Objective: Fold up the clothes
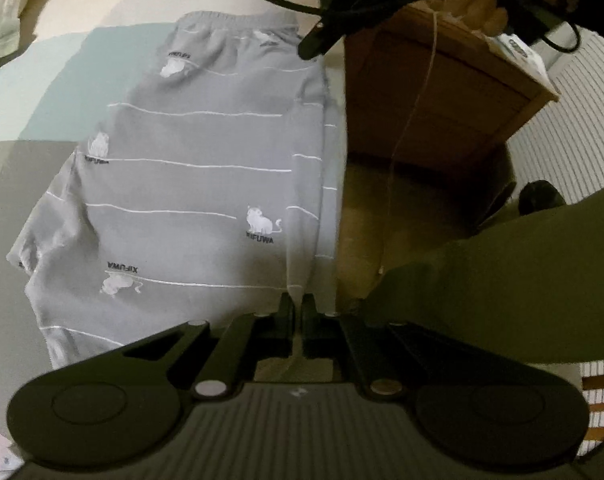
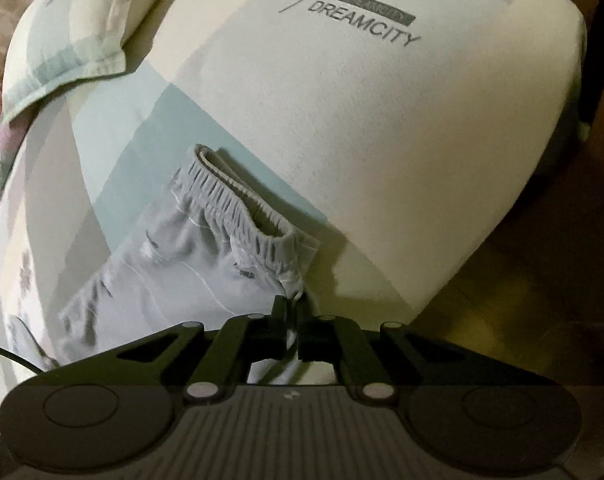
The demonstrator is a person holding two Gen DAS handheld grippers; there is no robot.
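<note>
From your left wrist: grey shorts (image 1: 189,184) lie flat on the pastel bedsheet (image 1: 29,96), a wooden cabinet (image 1: 442,92) beside; your left gripper (image 1: 298,304) pinches their near edge. From your right wrist: a pillow (image 2: 73,36) lies upper left; your right gripper (image 2: 289,308) pinches the waistband (image 2: 237,208) corner.

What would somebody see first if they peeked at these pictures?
Probably the grey shorts with little white cats, spread on the bed sheet. Then the two black grippers: the left gripper pinches the shorts' near edge, and the right gripper pinches the corner by the stretchy waistband. A pillow lies at the far left.
</note>
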